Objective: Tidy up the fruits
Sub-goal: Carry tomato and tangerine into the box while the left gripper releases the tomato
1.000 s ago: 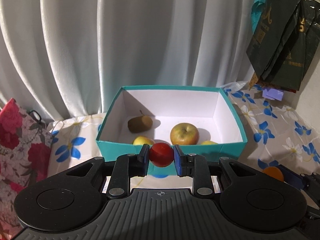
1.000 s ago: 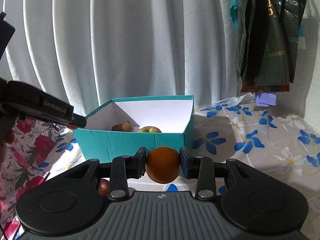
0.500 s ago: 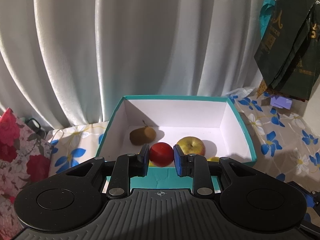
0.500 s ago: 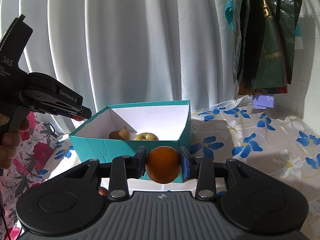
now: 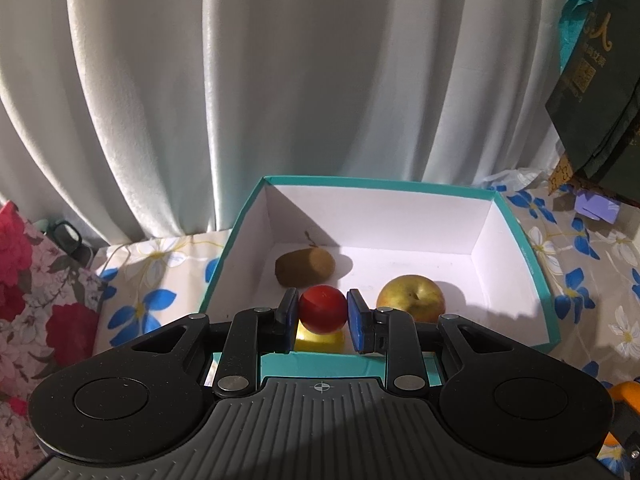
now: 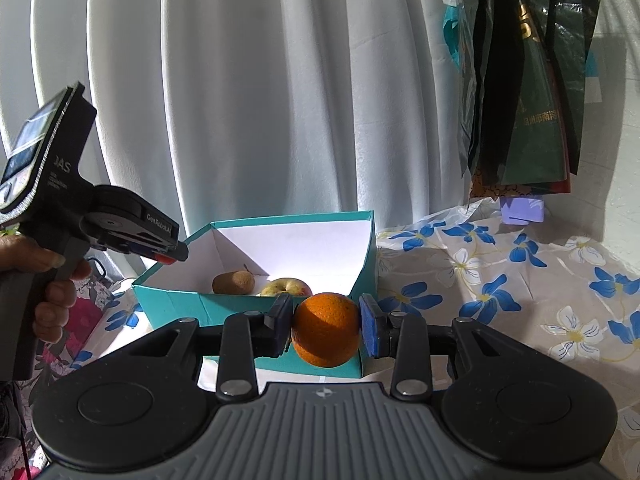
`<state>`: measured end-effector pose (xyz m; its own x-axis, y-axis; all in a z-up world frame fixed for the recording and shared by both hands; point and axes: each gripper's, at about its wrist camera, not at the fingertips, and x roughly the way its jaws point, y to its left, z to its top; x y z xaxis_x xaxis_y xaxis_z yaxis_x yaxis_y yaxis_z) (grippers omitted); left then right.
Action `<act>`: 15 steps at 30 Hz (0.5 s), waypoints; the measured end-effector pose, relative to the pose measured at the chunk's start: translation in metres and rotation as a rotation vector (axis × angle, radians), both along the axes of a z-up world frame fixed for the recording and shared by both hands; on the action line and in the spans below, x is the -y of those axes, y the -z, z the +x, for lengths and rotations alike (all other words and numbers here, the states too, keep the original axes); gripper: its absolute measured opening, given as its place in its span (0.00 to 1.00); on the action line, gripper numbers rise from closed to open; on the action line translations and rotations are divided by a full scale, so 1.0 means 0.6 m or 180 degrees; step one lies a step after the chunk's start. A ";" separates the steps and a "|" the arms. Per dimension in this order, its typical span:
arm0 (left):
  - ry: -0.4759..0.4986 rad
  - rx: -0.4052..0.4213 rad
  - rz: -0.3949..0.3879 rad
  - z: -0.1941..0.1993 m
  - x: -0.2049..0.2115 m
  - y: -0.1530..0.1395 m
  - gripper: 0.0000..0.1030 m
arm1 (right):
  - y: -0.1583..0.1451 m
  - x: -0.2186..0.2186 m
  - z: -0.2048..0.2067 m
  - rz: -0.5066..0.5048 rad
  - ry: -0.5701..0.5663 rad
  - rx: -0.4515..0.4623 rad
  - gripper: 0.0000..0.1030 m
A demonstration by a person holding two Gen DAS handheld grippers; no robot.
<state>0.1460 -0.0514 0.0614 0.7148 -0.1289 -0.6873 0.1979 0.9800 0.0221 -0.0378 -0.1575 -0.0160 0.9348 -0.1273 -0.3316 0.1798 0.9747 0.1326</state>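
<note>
Here the left gripper (image 5: pixel 323 314) pinches a small red round fruit (image 5: pixel 322 309) above the teal cardboard box (image 5: pixel 532 256); the right gripper (image 6: pixel 325 330) clamps a dimpled orange (image 6: pixel 325 330) outside it; released high, either might bounce out

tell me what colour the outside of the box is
Teal outside, white inside; the box shows its outer wall best in the right wrist view.

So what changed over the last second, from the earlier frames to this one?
The left gripper carried its red fruit up and forward: it was in front of the teal box wall, and now it is over the near rim. The right gripper rose a little with the orange. Nothing was released or newly grasped. The kiwi and apple lie unmoved in the box.
</note>
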 end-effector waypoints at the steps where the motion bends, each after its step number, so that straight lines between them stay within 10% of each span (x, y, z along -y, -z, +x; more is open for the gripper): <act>1: -0.0018 -0.0005 -0.0009 0.005 -0.002 0.002 0.28 | -0.002 0.000 0.000 0.0000 0.0008 0.0013 0.34; 15: -0.0083 -0.0201 0.0057 0.074 0.004 0.058 0.28 | -0.012 -0.004 0.000 -0.0034 0.0077 0.0028 0.34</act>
<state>0.1901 -0.0541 0.0268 0.6730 -0.0981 -0.7331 0.1739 0.9844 0.0280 -0.0379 -0.1553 -0.0087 0.9343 -0.1534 -0.3219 0.2021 0.9715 0.1238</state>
